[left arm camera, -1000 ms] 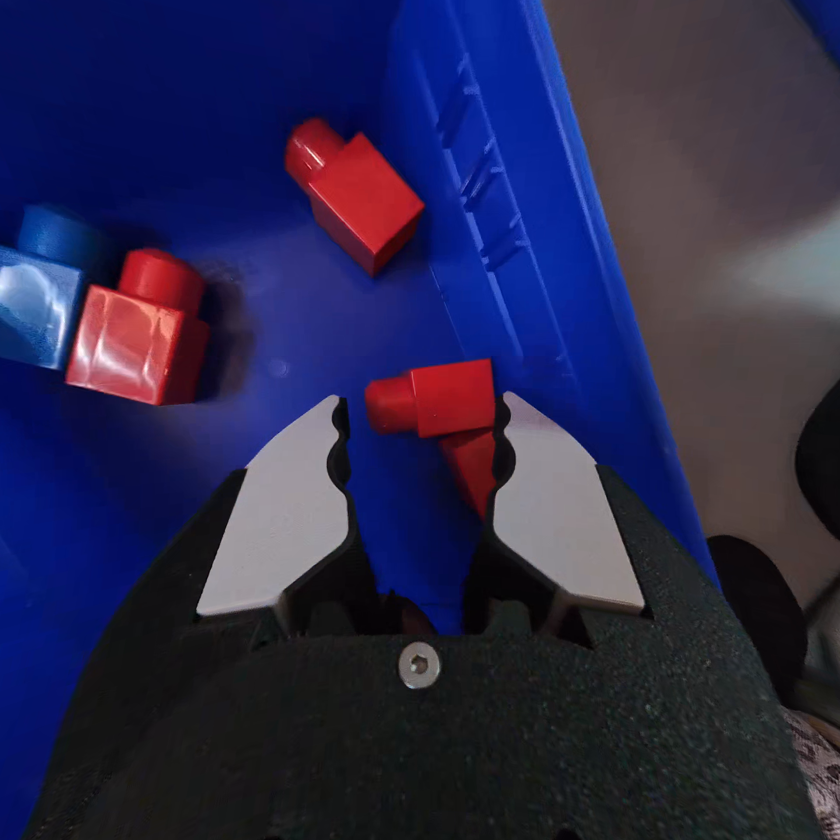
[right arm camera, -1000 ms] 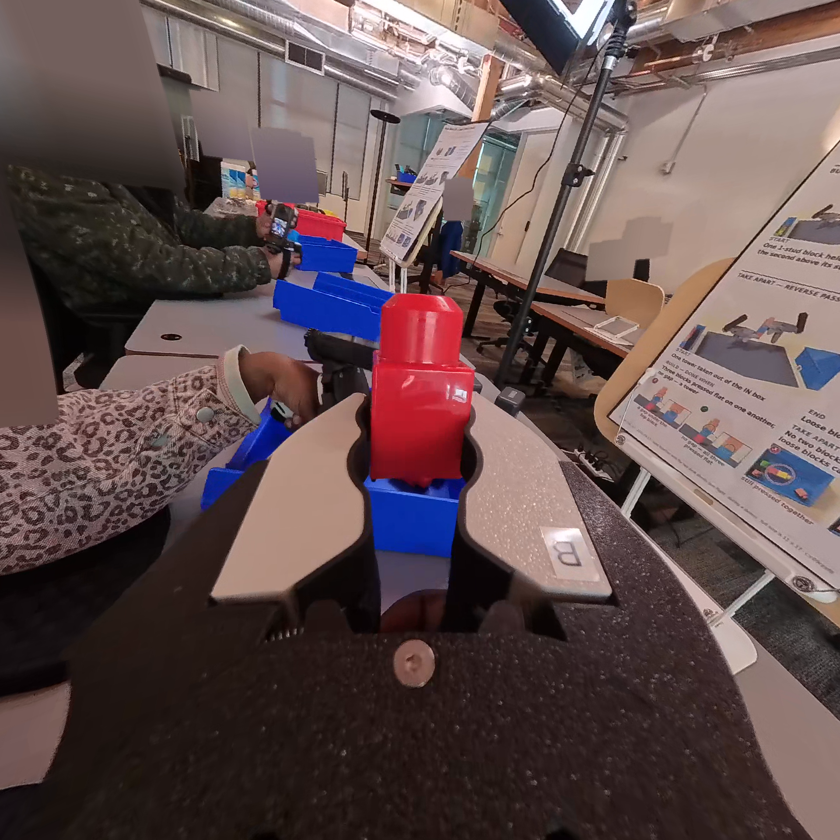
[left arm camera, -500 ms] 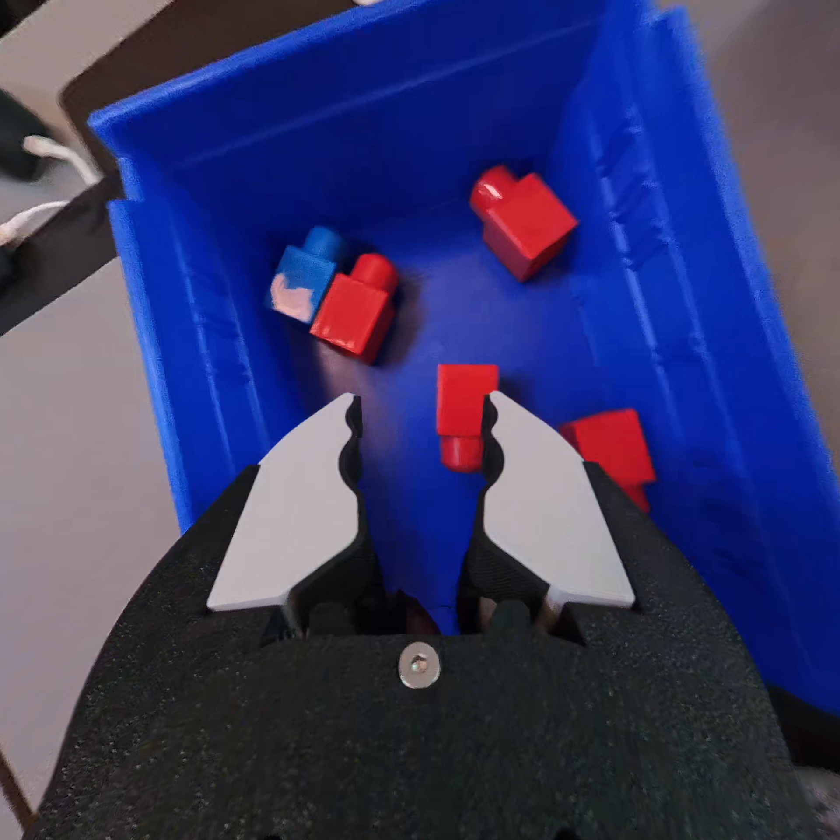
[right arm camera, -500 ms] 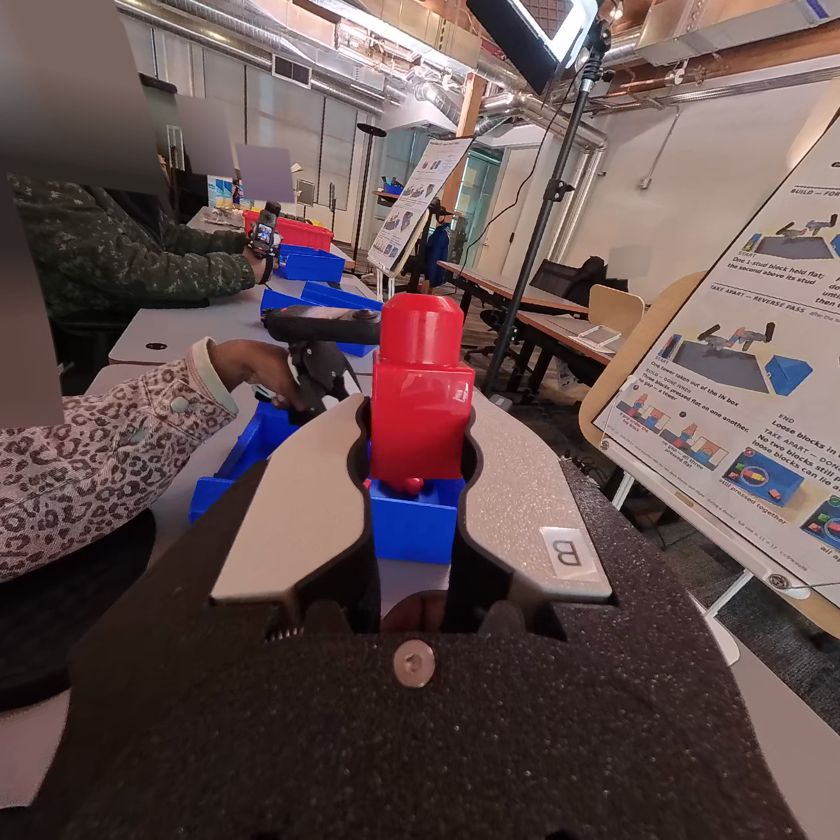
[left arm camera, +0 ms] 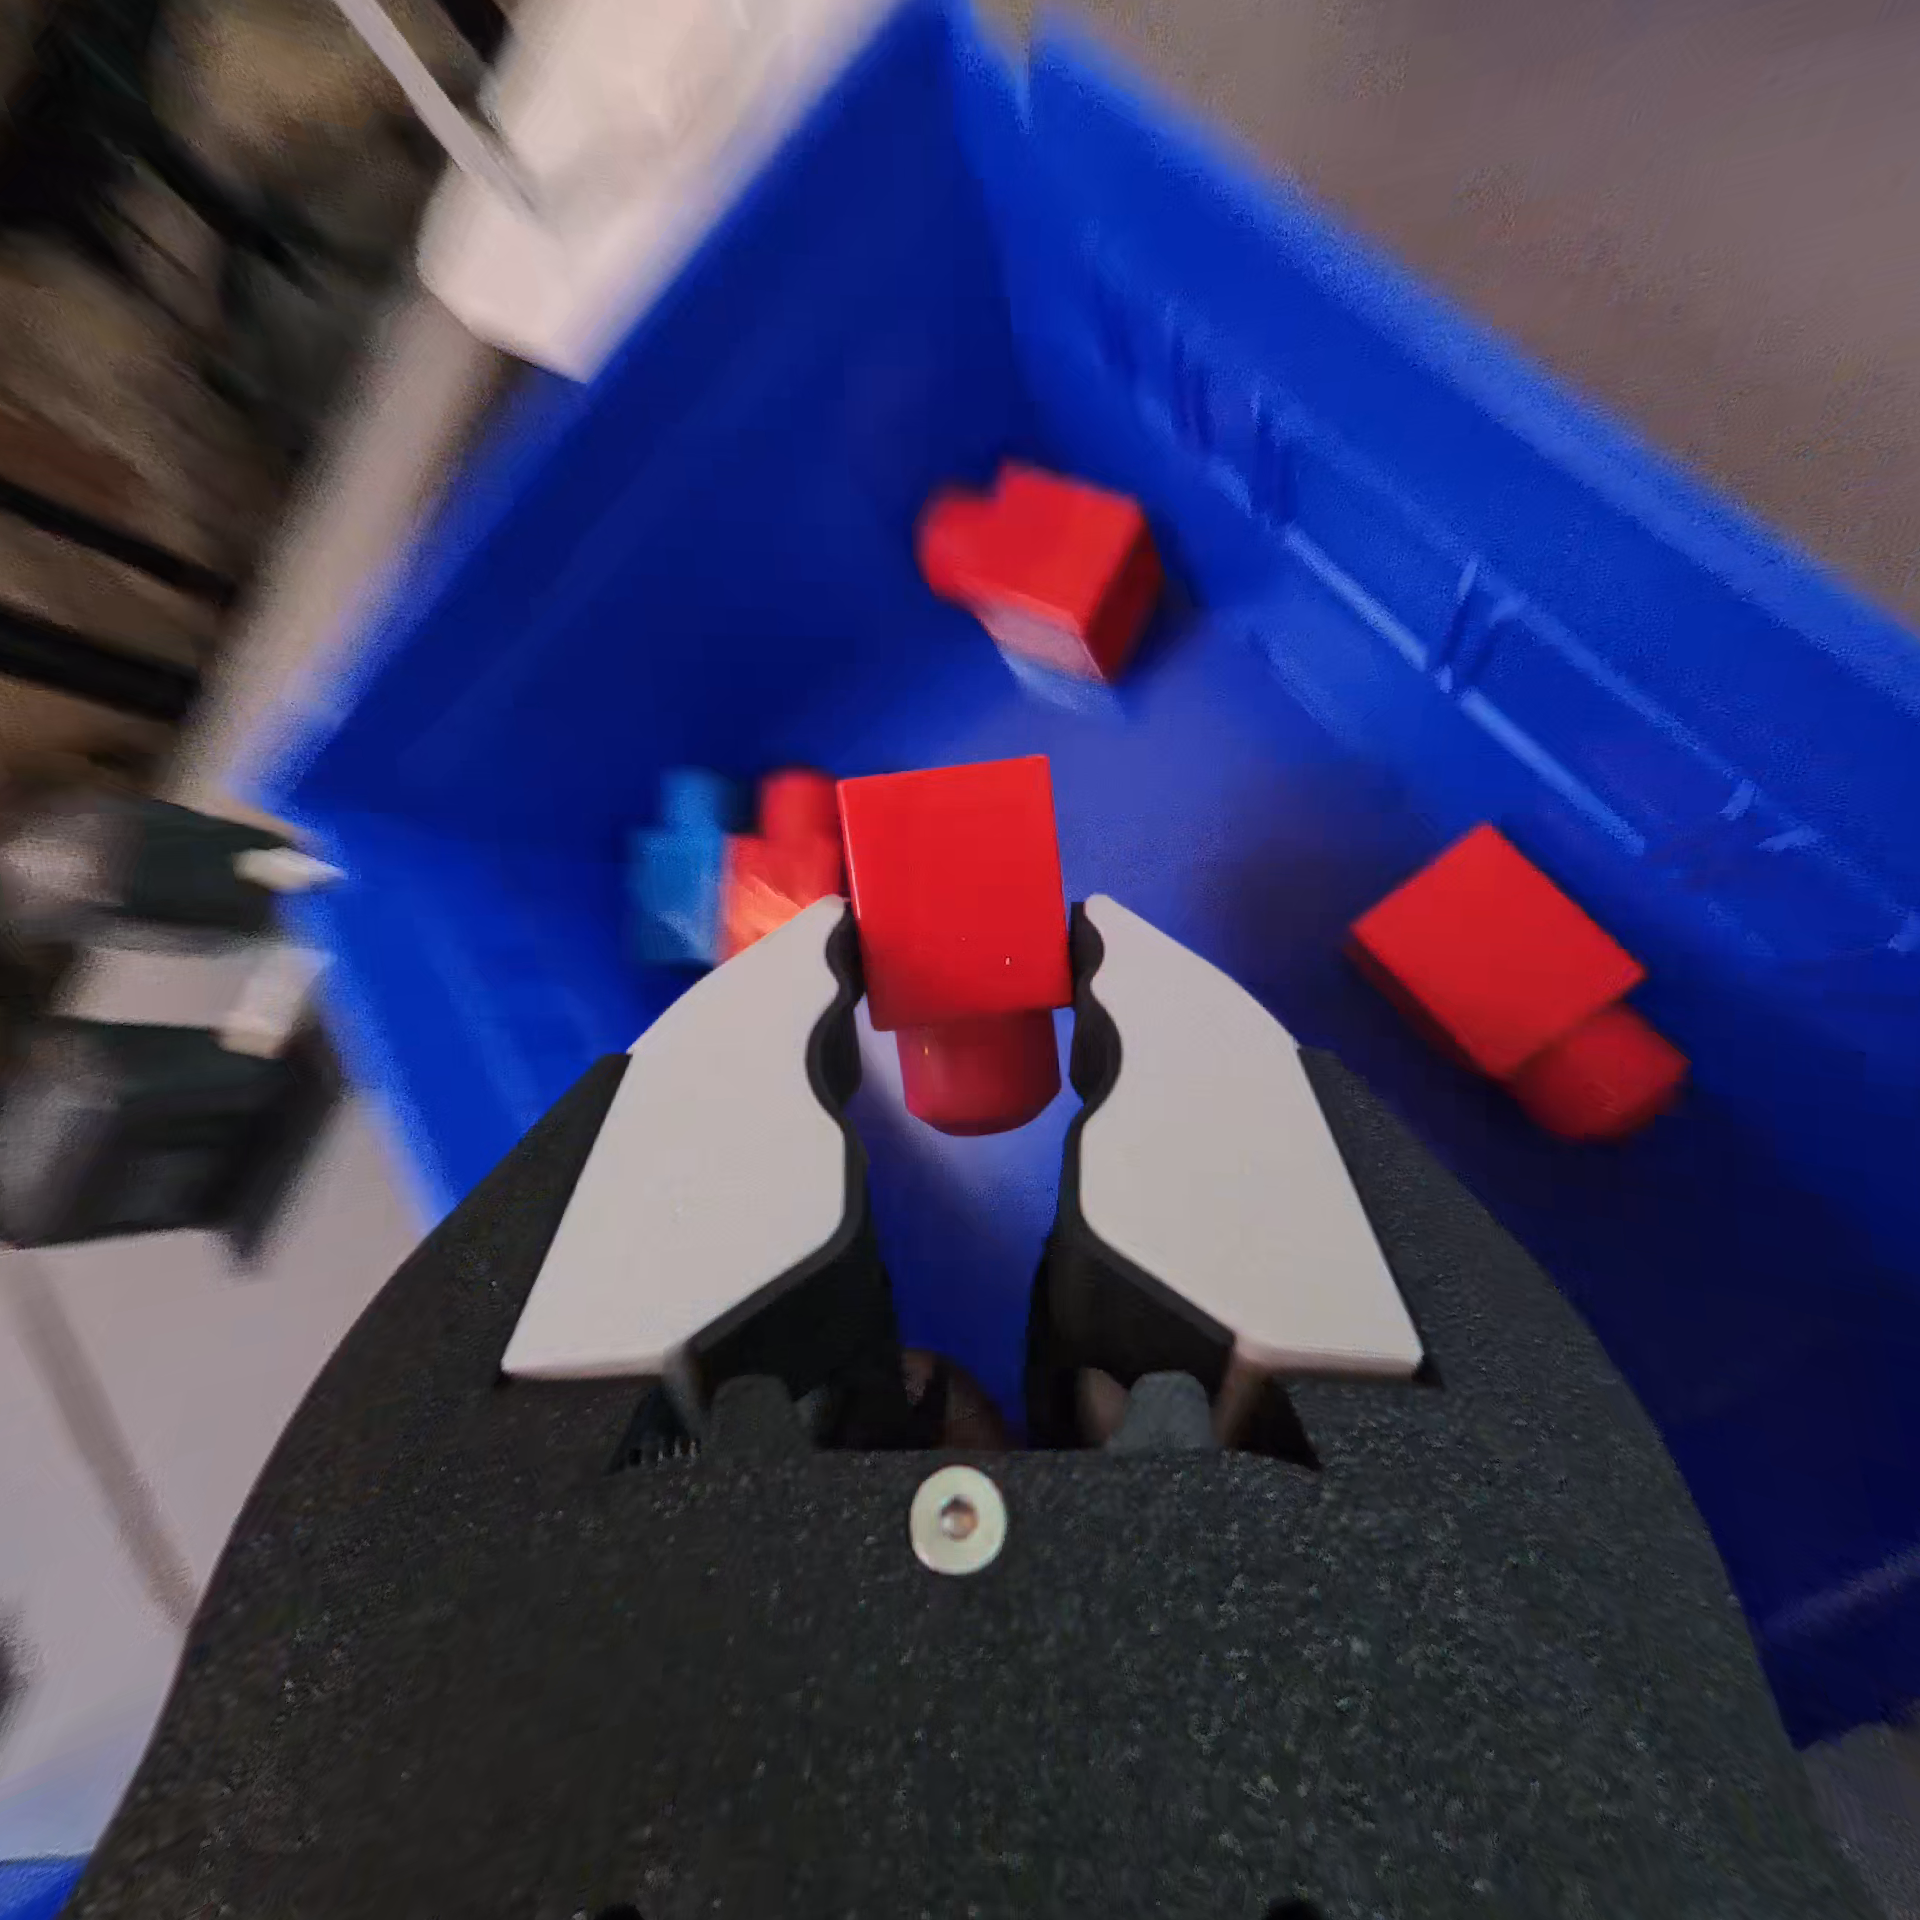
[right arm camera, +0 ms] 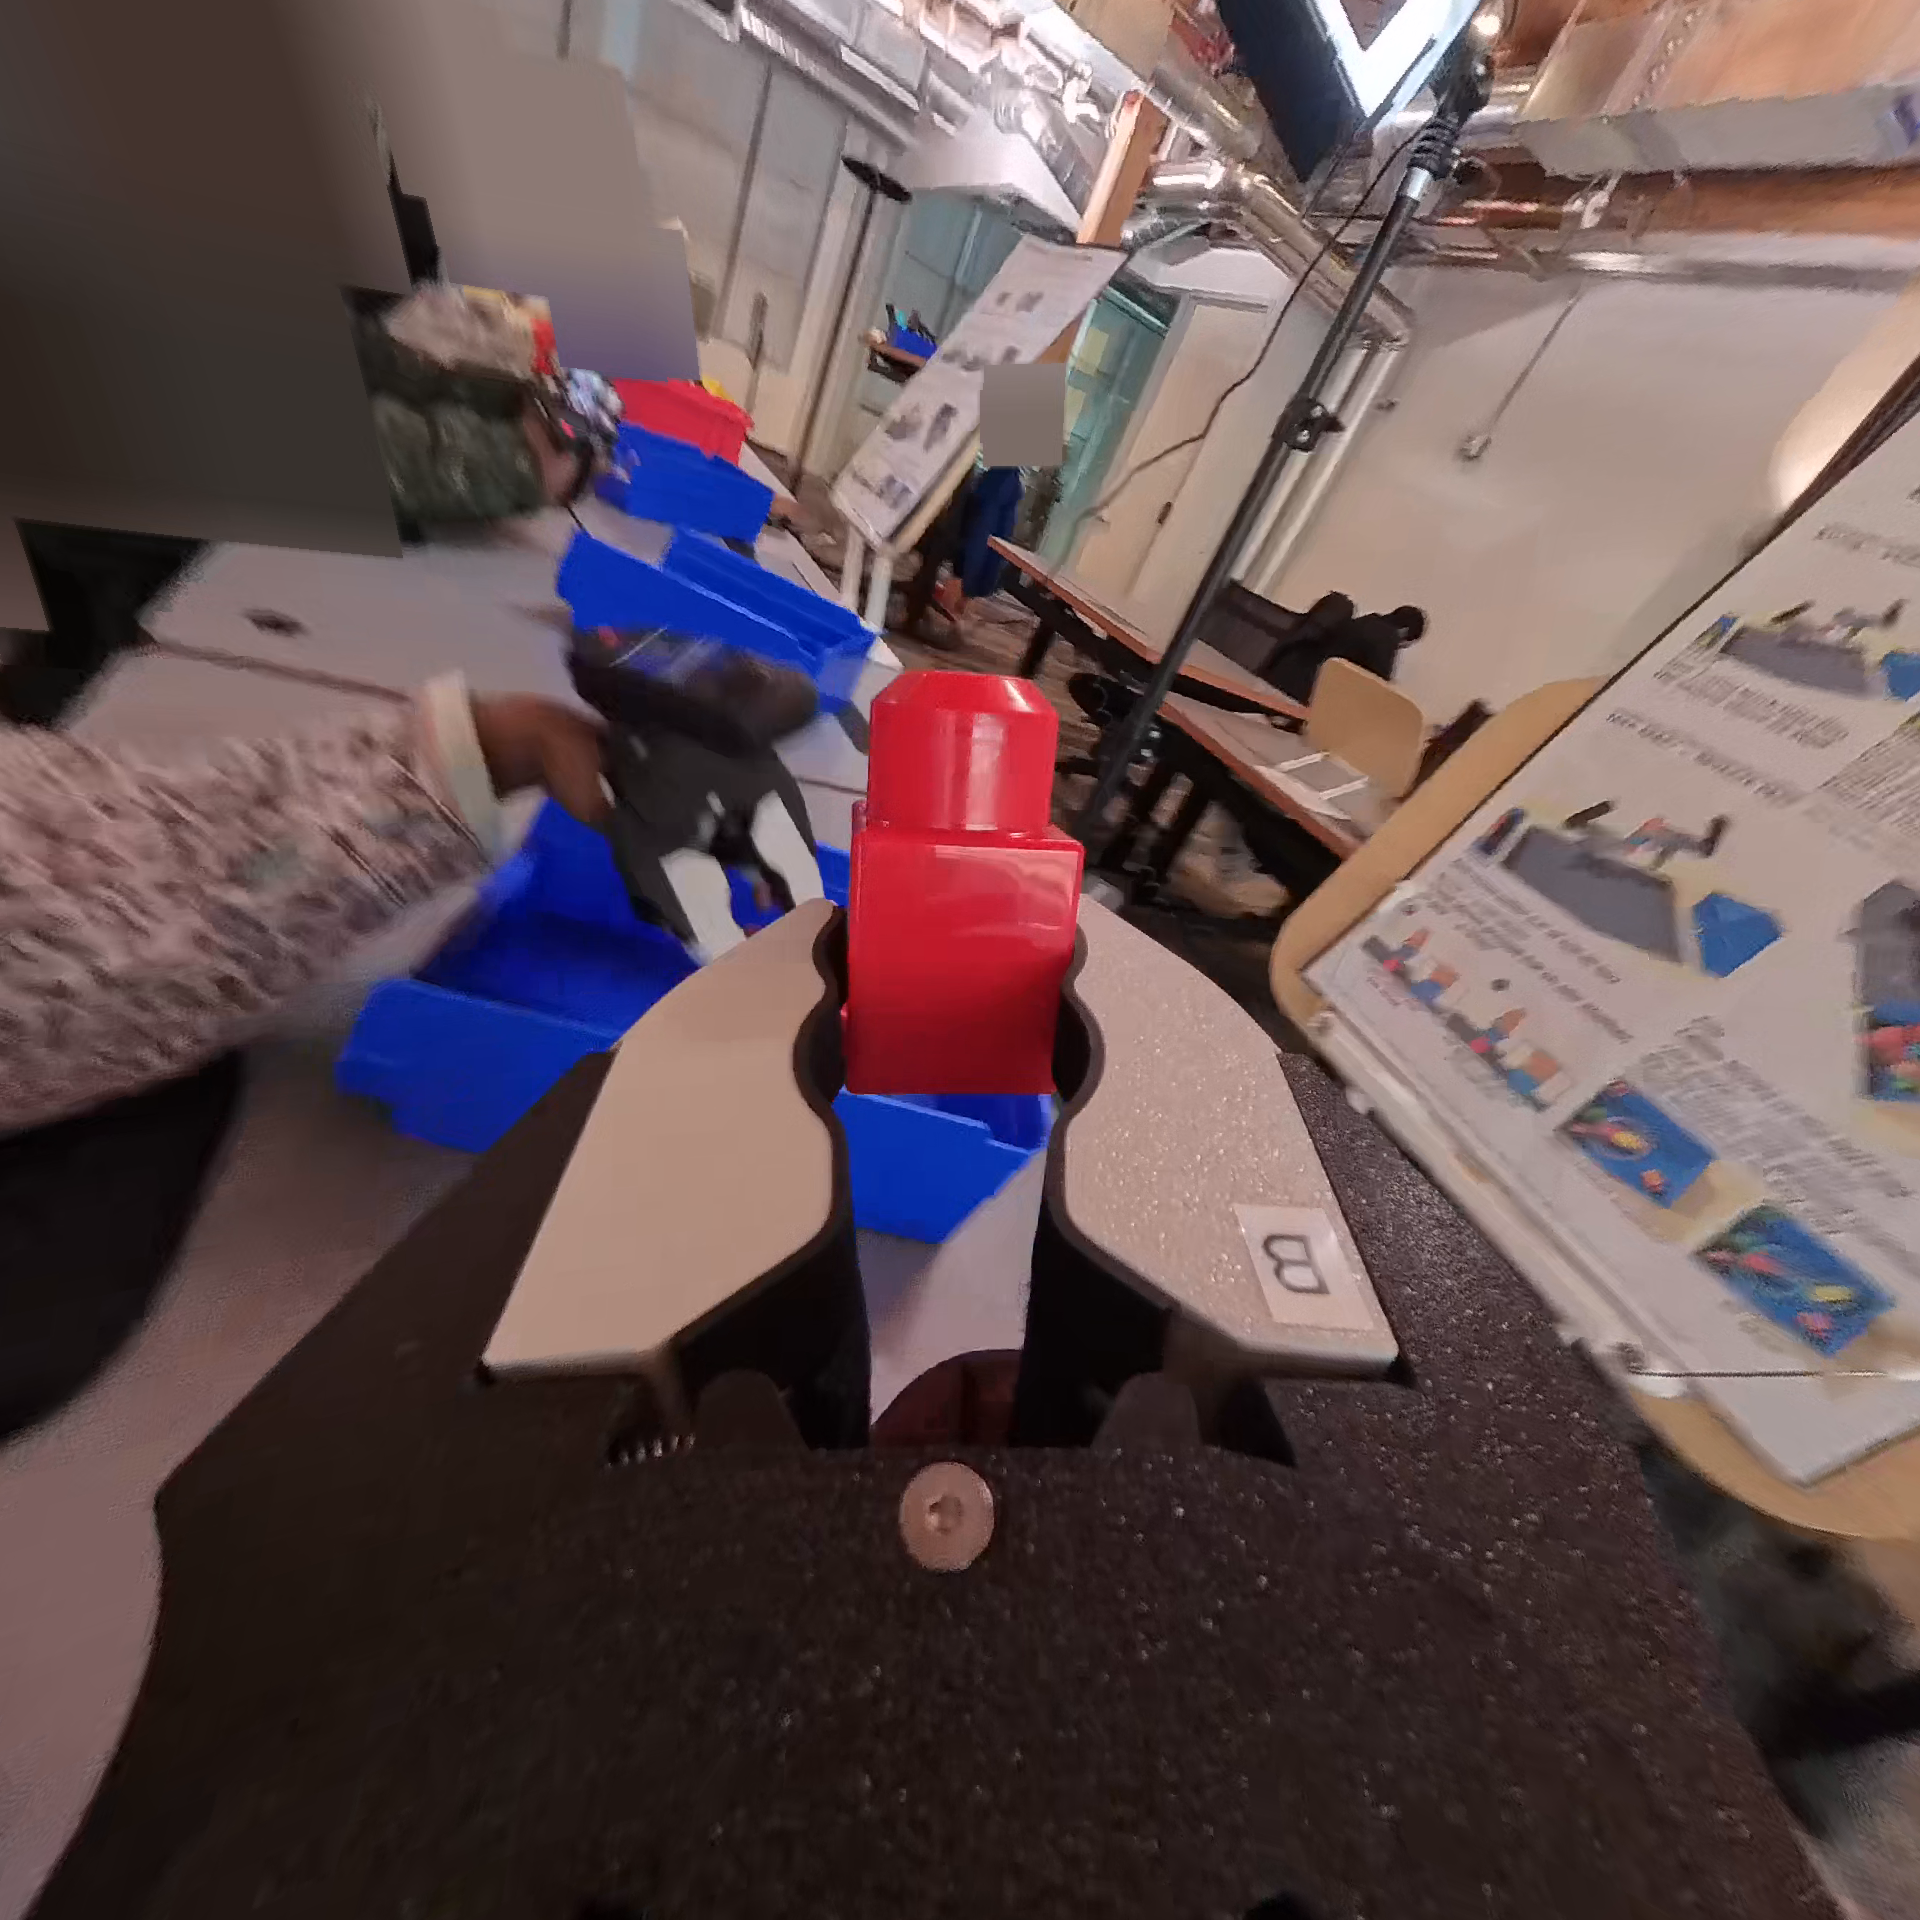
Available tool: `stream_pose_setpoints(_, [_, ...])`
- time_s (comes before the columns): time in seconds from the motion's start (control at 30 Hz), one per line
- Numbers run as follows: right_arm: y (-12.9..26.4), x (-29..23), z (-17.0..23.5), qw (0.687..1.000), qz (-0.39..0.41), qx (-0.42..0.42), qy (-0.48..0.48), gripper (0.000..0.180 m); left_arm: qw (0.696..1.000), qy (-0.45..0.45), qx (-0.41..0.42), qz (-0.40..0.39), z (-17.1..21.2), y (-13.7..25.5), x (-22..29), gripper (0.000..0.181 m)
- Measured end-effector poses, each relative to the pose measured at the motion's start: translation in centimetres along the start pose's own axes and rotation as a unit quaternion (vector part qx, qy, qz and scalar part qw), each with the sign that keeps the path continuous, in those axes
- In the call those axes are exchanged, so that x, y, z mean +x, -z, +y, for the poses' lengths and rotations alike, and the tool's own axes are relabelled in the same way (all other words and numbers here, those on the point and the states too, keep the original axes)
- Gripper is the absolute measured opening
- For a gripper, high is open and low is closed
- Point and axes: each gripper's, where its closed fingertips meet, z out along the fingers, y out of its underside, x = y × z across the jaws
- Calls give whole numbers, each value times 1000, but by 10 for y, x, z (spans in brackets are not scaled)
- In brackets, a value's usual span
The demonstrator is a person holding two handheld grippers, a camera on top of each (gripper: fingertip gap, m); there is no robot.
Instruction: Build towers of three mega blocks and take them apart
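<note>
My left gripper (left arm camera: 958, 940) is shut on a red mega block (left arm camera: 951, 894), its stud pointing back toward me, held above the blue bin (left arm camera: 1455, 436). Loose in the bin lie a red block at the back (left arm camera: 1049, 566), a red block at the right (left arm camera: 1496, 961), and a blue block (left arm camera: 675, 873) beside another red one (left arm camera: 779, 862). My right gripper (right arm camera: 954, 951) is shut on a red block (right arm camera: 956, 956), stud up, held in the air. The left gripper (right arm camera: 717, 821) also shows in the right wrist view over the bin (right arm camera: 488, 1029).
A grey table (right arm camera: 312, 1184) bears the bin. An instruction board (right arm camera: 1662, 1018) stands at the right. Farther blue bins (right arm camera: 717, 603) and a red bin (right arm camera: 686, 410) sit along the table. A person's patterned sleeve (right arm camera: 187, 904) reaches in from the left. A light stand (right arm camera: 1247, 520) rises behind.
My left gripper closed on the red block in the bin and lifted it, turning; the view is blurred by motion. My right gripper still holds its red block and swung slightly.
</note>
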Motion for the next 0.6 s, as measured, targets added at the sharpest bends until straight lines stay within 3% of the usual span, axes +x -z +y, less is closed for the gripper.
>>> stream_pose_setpoints(0.03, [-2, 1, 2, 999, 17, -14, 41, 36, 997, -30, 47, -46, -18, 15, -11, 38])
stream_pose_setpoints(0.1, [-8, 5, 5, 986, 65, -45, 149, 36, 977, -90, 138, -135, -59, 50, -25, 37])
stream_pose_setpoints(0.2, [-15, 18, 2, 929, 169, -100, 314, 36, 933, -180, 217, -222, -112, 92, -20, 37])
stream_pose_setpoints(0.27, [-18, 23, -3, 875, 224, -133, 407, 36, 906, -239, 236, -259, -139, 108, -8, 37])
stream_pose_setpoints(0.4, [-30, 22, -5, 790, 266, -188, 520, 36, 872, -323, 199, -308, -166, 123, 12, 37])
stream_pose_setpoints(0.47, [-37, 20, -2, 772, 268, -196, 542, 36, 860, -357, 176, -319, -173, 123, 20, 37])
stream_pose_setpoints(0.6, [-48, 14, 10, 768, 245, -208, 554, 36, 846, -401, 149, -317, -180, 117, 33, 37])
